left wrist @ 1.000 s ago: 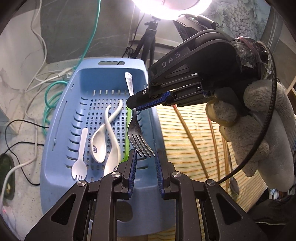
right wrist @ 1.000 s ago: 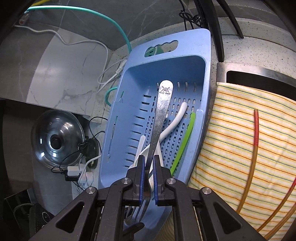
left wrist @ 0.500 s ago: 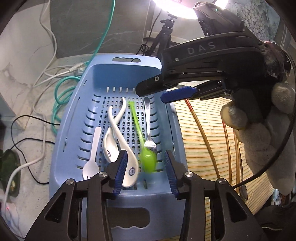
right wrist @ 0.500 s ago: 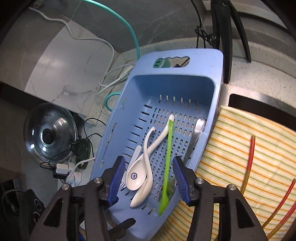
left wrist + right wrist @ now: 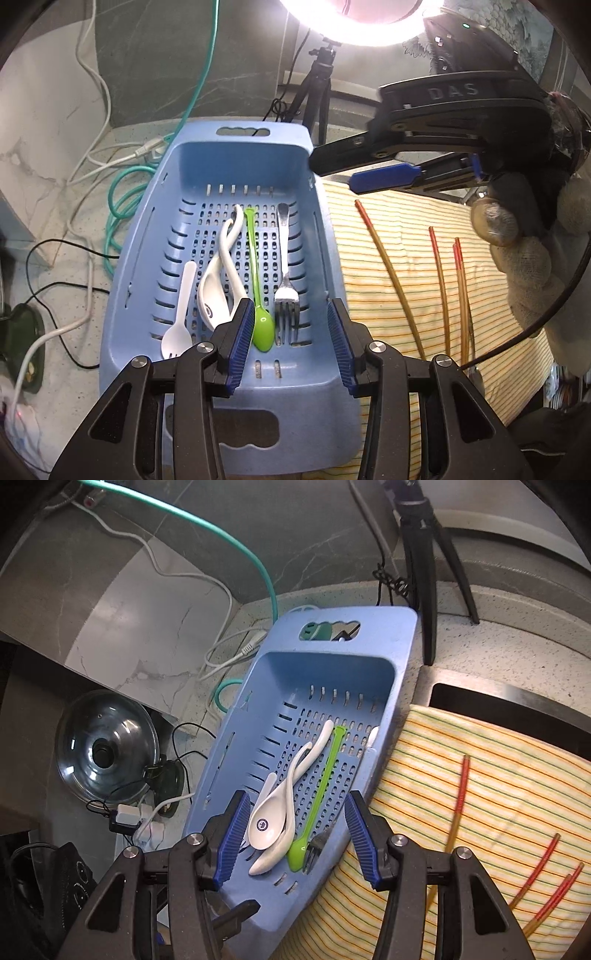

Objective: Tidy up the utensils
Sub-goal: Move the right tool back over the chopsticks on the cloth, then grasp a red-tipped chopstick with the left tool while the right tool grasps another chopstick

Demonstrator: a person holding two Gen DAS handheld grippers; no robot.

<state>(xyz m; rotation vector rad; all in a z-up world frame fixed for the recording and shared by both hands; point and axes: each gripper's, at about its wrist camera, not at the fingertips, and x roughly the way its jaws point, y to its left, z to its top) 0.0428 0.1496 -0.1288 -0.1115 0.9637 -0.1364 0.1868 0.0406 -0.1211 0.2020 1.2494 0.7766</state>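
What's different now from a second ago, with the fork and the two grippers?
The right hand-held gripper let go of the fork, which now lies in the blue basket beside the green spoon. Both grippers' jaws opened; the left hand-held gripper holds nothing. White spoons and chopsticks stayed put.

Speckled stone counter (image 5: 491,635) carries a blue perforated basket (image 5: 140,258), long axis running away from the viewer. Against its right side lies a yellow striped cloth (image 5: 388,266) with red-tipped chopsticks (image 5: 391,269) on it. Left of the basket: a coiled teal hose (image 5: 122,206), white cables (image 5: 92,158) and black cables (image 5: 62,243). A black tripod (image 5: 424,572) stands on the counter behind the basket.
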